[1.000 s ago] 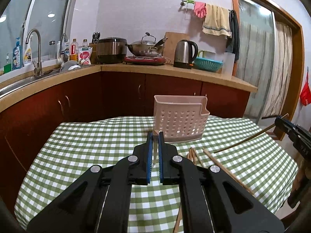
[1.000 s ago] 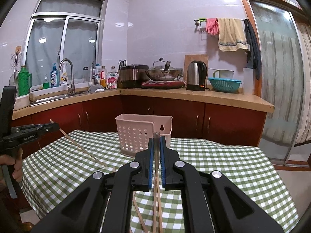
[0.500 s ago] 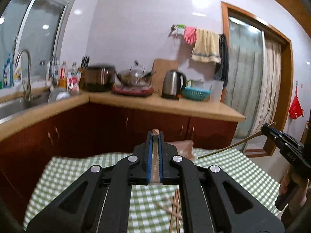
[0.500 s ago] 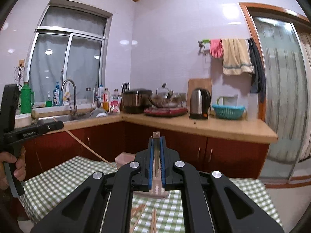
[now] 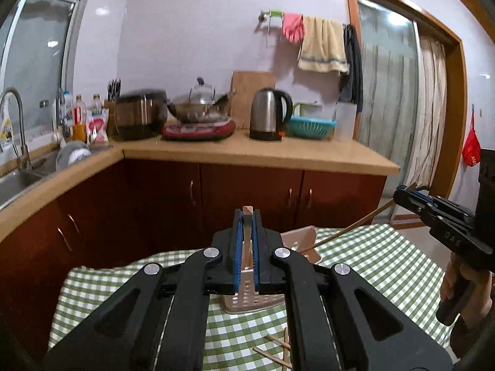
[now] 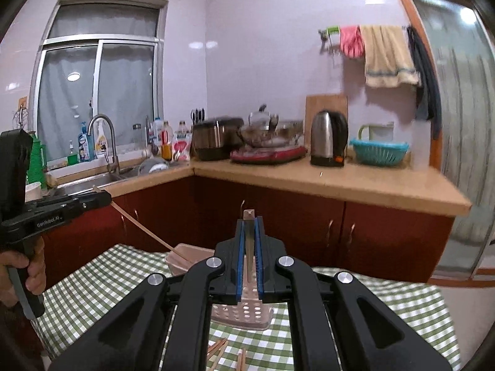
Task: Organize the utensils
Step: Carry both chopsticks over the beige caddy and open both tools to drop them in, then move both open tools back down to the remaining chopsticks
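Wooden chopstick [image 5: 247, 235] clamped upright between left hand-held gripper [image 5: 247, 216] jaws.

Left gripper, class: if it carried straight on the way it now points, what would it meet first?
Probably the pink utensil basket directly beyond the left gripper, which is shut on a chopstick; depth is unclear.

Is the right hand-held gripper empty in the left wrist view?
No: the right hand-held gripper is shut on a chopstick reaching into the basket.
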Tool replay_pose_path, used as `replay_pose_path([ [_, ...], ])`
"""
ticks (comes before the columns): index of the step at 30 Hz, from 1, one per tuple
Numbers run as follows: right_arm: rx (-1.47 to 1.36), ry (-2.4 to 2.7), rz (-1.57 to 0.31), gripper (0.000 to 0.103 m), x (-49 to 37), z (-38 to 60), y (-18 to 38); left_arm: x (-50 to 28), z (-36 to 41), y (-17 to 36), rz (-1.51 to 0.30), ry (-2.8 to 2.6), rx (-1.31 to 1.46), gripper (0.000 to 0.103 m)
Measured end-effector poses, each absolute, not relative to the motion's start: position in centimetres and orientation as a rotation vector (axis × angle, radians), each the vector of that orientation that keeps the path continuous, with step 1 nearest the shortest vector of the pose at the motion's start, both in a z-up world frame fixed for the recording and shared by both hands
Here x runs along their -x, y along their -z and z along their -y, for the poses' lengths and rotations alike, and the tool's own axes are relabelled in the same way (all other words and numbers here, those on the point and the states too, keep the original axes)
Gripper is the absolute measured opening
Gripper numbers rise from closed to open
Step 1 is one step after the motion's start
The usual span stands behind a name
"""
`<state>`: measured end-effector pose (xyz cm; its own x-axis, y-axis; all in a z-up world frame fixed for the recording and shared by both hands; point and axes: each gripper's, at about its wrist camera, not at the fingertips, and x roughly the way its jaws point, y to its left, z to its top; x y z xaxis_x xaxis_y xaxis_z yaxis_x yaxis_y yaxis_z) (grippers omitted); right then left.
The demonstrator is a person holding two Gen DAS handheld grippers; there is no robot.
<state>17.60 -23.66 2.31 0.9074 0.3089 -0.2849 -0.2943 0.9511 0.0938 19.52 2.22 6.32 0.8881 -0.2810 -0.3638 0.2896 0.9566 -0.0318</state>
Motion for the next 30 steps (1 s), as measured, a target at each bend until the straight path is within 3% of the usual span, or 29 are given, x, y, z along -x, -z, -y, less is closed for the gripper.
replay_pose_path([
  [9, -0.092, -0.32, -0.384, 0.007, -20.4, 23.0, 1.2, -22.6, -2.0, -1.6, -0.462, 0.284, -0.015, 0.008],
  [12, -0.091, -0.316, -0.397, 0.007, -20.6, 22.8, 1.9, -23.1, -2.1, -0.6, -0.474, 0.282, 0.002, 0.025],
  [14, -0.088, -0.312, -0.403, 0.007, -20.9, 22.8, 2.0, -23.0, -2.2, -0.4, -0.463, 0.274, 0.009, 0.044],
  [16, -0.088, -0.308, -0.4, 0.007, -20.8, 22.9, 2.1, -22.8, -2.2, -0.3, -0.454, 0.27, 0.012, 0.047],
  [17, -0.087, -0.305, -0.398, 0.01, -20.8, 22.9, 2.1, -22.8, -2.3, -0.3, -0.451, 0.266, 0.011, 0.053],
  [21, -0.074, -0.282, -0.37, 0.04, -20.2, 23.1, 1.7, -22.3, -2.6, -0.4, -0.435, 0.245, 0.021, 0.065],
  [23, -0.058, -0.268, -0.358, 0.043, -19.9, 23.1, 1.4, -21.9, -2.9, -0.5, -0.428, 0.235, 0.026, 0.071],
  [30, -0.061, -0.237, -0.328, 0.051, -17.8, 24.0, 0.6, -19.7, -3.9, -0.8, -0.405, 0.198, 0.033, 0.078],
])
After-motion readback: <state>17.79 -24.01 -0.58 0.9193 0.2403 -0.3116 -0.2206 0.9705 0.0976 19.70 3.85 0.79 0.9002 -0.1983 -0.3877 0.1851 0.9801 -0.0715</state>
